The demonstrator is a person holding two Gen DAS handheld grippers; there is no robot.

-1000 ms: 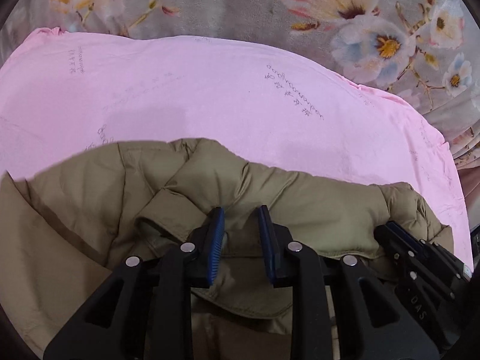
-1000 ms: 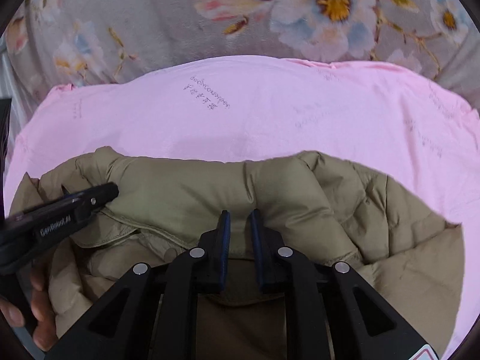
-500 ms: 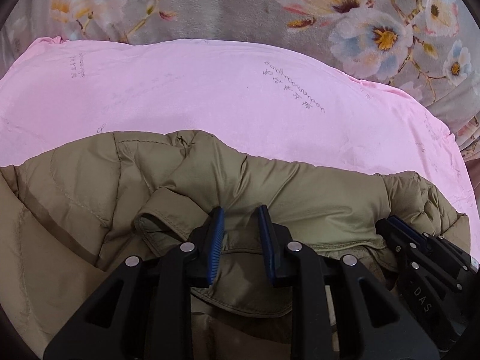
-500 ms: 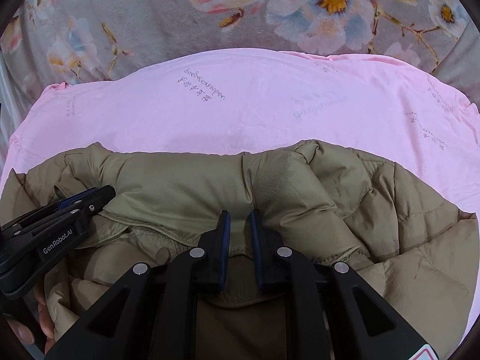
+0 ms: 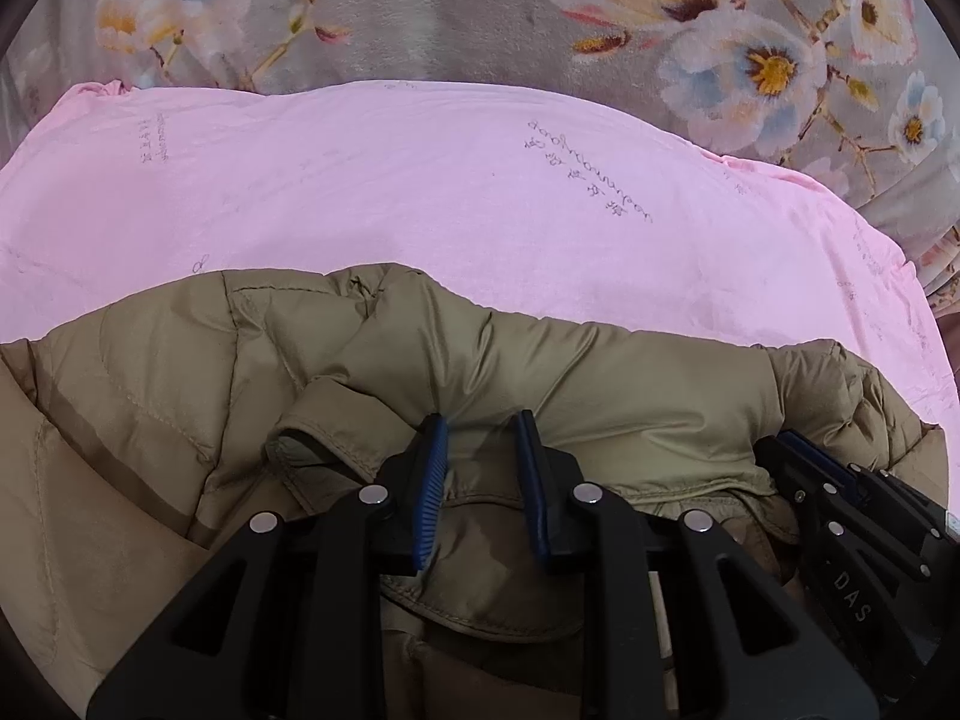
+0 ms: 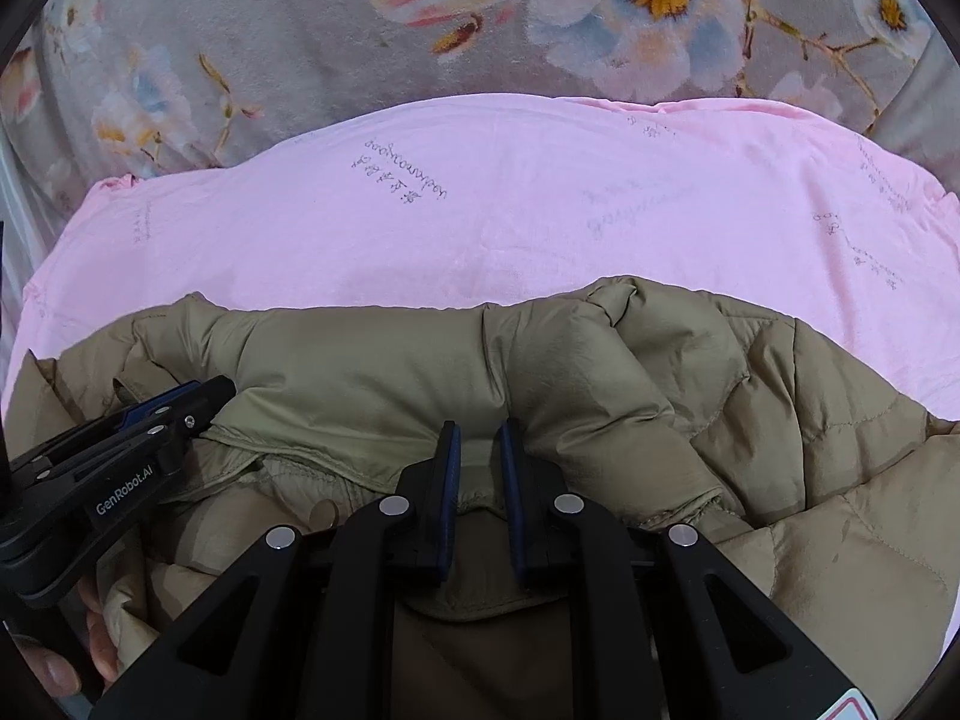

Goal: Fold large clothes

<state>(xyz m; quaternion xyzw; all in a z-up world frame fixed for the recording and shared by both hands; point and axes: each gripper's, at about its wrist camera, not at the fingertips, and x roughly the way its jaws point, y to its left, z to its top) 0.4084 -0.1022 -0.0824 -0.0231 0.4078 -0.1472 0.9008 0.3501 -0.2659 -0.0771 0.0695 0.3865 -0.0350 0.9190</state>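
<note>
Blanket: grey floral blanket (image 5: 420, 18) fills the far side, running under everything.
Sheet: pink sheet (image 5: 390, 192) spread flat over it, faint script printed here and there, its far edge in full view.
Jacket: olive puffer jacket (image 5: 600, 384) lies on the near half of the sheet, bunched and rumpled, its quilted body spilling off left and right.
Left claw: left claw (image 5: 477, 480) is nipped onto a fold of jacket fabric near the collar edge, cloth bulging up between the blue pads.
Right claw: right claw (image 6: 480, 480) sits just beside it along the same edge, pads drawn close and pinching a ridge of the jacket.
Hand: fingers of a hand (image 6: 90, 636) show at the near left of the right view, under the left tool.
Progress: early, I'd say! Both claws have the jacket's upper edge, but no clean fold lies on the sheet yet.
Left to do: likely carry that edge over, flatten it, then fold the sides in.
</note>
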